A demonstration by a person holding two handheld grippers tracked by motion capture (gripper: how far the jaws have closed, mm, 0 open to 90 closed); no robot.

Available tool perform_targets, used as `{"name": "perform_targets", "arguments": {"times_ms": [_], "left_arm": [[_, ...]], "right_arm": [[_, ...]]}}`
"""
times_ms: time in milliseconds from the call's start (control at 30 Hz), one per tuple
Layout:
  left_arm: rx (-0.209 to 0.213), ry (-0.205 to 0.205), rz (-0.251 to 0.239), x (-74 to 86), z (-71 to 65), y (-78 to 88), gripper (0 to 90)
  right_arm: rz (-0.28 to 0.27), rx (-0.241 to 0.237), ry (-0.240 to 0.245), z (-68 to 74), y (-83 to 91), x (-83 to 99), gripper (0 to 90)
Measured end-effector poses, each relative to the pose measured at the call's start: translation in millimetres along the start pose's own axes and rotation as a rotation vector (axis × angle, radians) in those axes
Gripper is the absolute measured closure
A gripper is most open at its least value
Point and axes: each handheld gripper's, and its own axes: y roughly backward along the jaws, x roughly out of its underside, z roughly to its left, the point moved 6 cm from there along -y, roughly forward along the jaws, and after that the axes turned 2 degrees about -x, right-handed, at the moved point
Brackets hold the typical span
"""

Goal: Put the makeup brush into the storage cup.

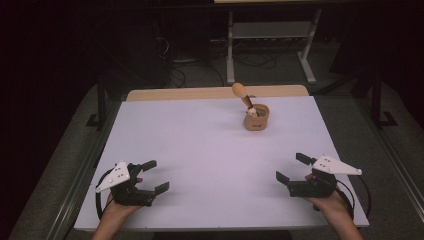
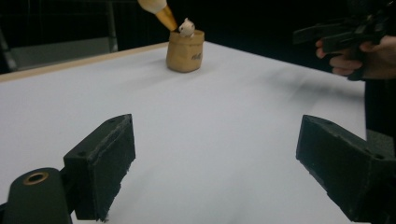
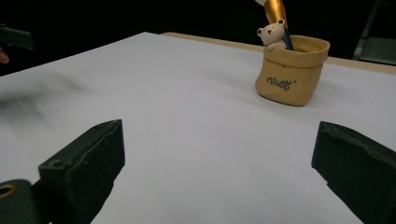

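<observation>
A small tan sack-shaped pot (image 1: 256, 119) stands on the white table (image 1: 200, 150), far from me and right of the middle. A little white bear figure (image 3: 271, 33) peeks over its rim, and a brush with a golden handle (image 1: 242, 93) leans out of it. The same pot (image 2: 185, 51) (image 3: 291, 70) appears in both gripper views. My left gripper (image 1: 152, 176) rests open near the front left edge, nothing between its jaws. At the front right my right gripper (image 1: 293, 167) is open too, also holding nothing.
A wooden strip (image 1: 215, 92) runs along the table's far edge. Beyond it stand a metal frame (image 1: 272, 35) and loose cables (image 1: 200, 65) on the dark floor. The other hand with its gripper (image 2: 345, 39) shows far off in the left gripper view.
</observation>
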Motion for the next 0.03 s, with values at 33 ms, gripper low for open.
{"name": "perform_targets", "arguments": {"times_ms": [33], "left_arm": [[-0.022, 0.007, 0.042, 3.9, 2.9, -2.2, 11.2]], "right_arm": [[0.009, 0.002, -0.001, -0.6, -0.4, 1.1, 2.1]]}}
